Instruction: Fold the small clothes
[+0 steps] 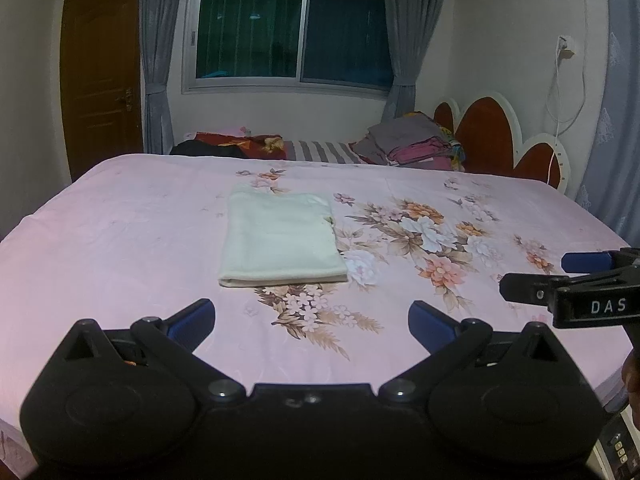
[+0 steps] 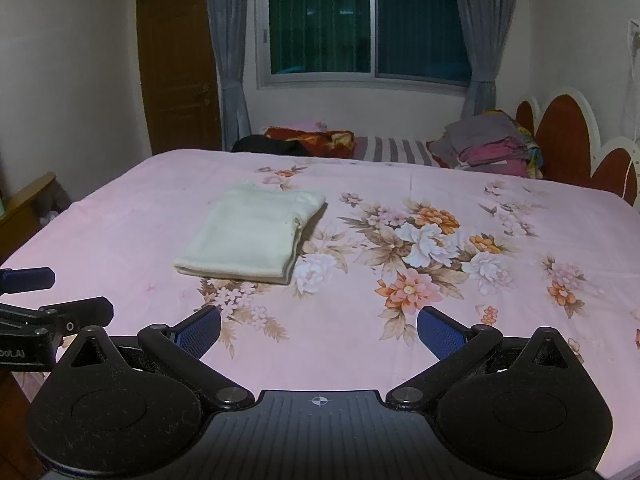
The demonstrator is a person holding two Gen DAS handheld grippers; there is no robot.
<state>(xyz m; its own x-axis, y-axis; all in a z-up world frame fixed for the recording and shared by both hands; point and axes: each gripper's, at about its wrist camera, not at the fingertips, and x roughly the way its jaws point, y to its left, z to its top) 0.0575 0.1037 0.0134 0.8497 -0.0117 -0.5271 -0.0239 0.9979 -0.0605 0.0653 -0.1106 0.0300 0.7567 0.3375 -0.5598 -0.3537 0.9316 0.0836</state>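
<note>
A cream-white garment (image 1: pixel 280 238) (image 2: pixel 252 236) lies folded into a flat rectangle on the pink floral bed sheet (image 1: pixel 120 240) (image 2: pixel 400 360). My left gripper (image 1: pixel 312 322) hovers over the near part of the bed, short of the garment's folded edge, its blue-padded fingers wide open and empty. My right gripper (image 2: pixel 319 330) is also open and empty, near the front of the bed and to the right of the garment. Each gripper shows in the other's view: the right one (image 1: pixel 532 276) at the right edge, the left one (image 2: pixel 84 294) at the left edge.
A stack of folded clothes (image 1: pixel 416 142) (image 2: pixel 492 144) sits at the far right by the red scalloped headboard (image 1: pixel 488 132). A dark red bundle (image 1: pixel 240 145) and a striped cover (image 2: pixel 396 151) lie along the far edge. A wooden door (image 1: pixel 102 80), window and curtains stand behind.
</note>
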